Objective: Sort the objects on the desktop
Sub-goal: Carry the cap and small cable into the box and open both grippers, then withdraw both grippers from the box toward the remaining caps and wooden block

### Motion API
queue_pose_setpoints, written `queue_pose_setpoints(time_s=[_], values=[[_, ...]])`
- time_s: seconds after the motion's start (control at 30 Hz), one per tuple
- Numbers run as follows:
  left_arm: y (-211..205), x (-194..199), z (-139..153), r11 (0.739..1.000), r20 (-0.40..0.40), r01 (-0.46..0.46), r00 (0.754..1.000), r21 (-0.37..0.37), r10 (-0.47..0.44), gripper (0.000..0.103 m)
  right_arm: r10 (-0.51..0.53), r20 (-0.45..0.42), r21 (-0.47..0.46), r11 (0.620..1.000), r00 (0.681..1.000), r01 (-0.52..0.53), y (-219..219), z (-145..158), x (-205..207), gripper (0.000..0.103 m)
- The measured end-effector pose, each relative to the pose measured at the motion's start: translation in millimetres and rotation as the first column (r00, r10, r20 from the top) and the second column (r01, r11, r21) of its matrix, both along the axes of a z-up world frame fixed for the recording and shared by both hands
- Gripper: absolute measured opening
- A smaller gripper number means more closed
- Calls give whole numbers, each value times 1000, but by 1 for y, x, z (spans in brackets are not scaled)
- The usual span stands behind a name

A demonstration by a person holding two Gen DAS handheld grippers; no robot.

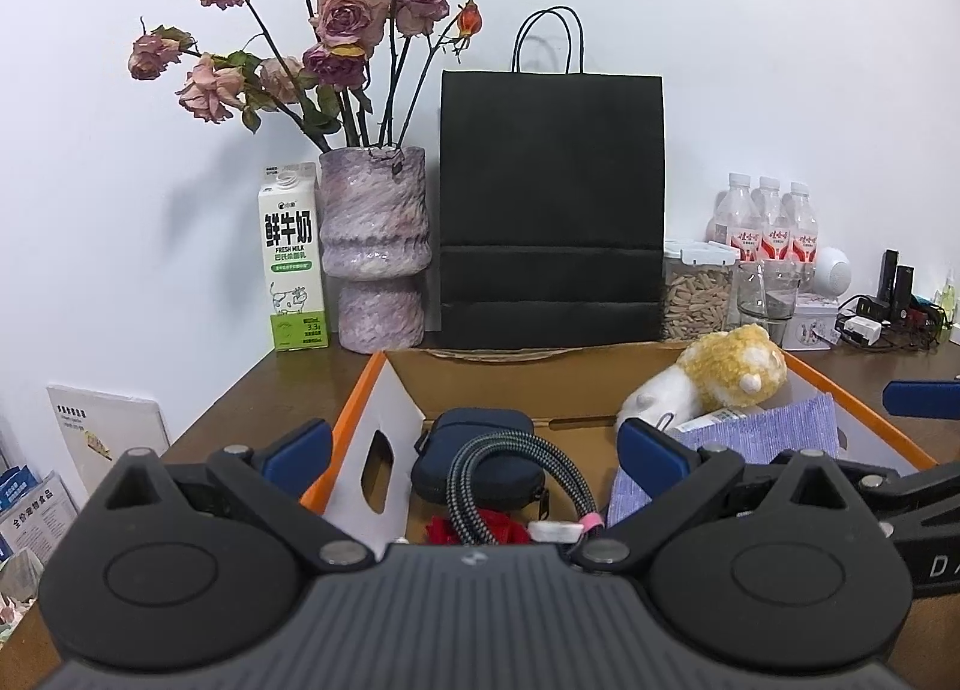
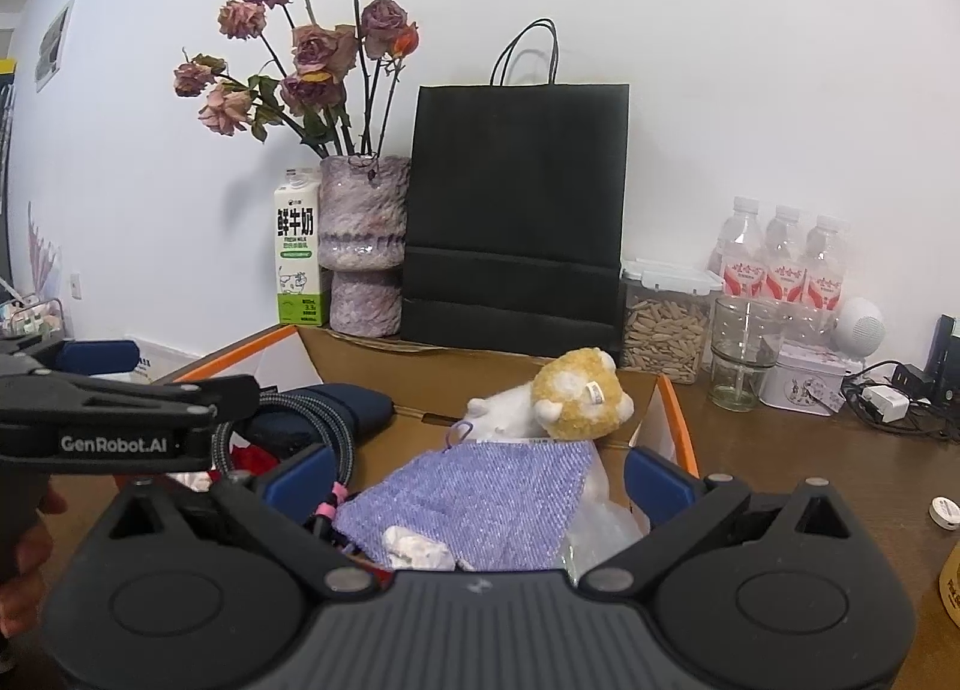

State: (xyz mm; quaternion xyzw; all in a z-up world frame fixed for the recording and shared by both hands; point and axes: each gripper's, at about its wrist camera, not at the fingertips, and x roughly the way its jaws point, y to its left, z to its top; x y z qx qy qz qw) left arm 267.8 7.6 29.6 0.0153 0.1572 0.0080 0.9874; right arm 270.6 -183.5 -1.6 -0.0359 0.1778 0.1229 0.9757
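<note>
White wall behind, brown wooden desk (image 1: 288,384) below. Against the wall, left to right: milk carton (image 1: 294,258), mottled purple vase (image 1: 377,246) with dried roses (image 1: 342,24), black paper bag (image 1: 552,204), lidded jar of seeds (image 1: 699,294), empty glass (image 1: 768,294), three water bottles (image 1: 765,222). Chargers and cables (image 1: 882,318) tangled at far right.

Open cardboard box (image 1: 510,378) with orange-edged flaps in front of the bag, holding the sorted items. Inside, on the left: dark blue zip pouch (image 1: 480,438), braided cable (image 1: 510,468) looped over it, something red (image 1: 444,531) beneath. On the right: lilac knitted cloth (image 2: 480,498), crumpled clear plastic (image 2: 600,528) beside it. Yellow-and-white plush toy (image 2: 570,402) lying on its side toward the back right corner.

Left gripper (image 1: 474,444) poised over the box's left half, fingers spread wide, nothing between them. Right gripper (image 2: 474,480) poised over the cloth, fingers likewise wide apart and empty. Left gripper also visible at the left edge of the right wrist view.

Small round white disc (image 2: 943,510) on the bare desk, right of the box.
</note>
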Motion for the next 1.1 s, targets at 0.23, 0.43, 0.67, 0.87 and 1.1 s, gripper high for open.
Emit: queue_pose_setpoints(time_s=[0.23, 0.43, 0.67, 0.87, 1.1], values=[[-1, -9, -4, 1000, -3, 2, 1000, 3, -2, 103, 4, 0, -9, 1000, 1000, -4, 1, -1, -8, 103], [-2, -18, -5, 1000, 3, 11, 1000, 3, -11, 103, 6, -6, -14, 1000, 1000, -6, 2, -3, -15, 103], [-9, -28, -7, 999, -6, 33, 999, 19, -33, 103, 11, -9, -13, 1000, 1000, -11, 2, -4, -22, 103], [-10, -33, -8, 999, -18, 47, 999, 15, -47, 103, 22, -14, -13, 1000, 1000, -22, -1, -3, -30, 103], [-10, -40, -12, 998, -40, 61, 997, 17, -60, 103, 27, -31, -24, 999, 999, -28, -2, -7, -39, 103]])
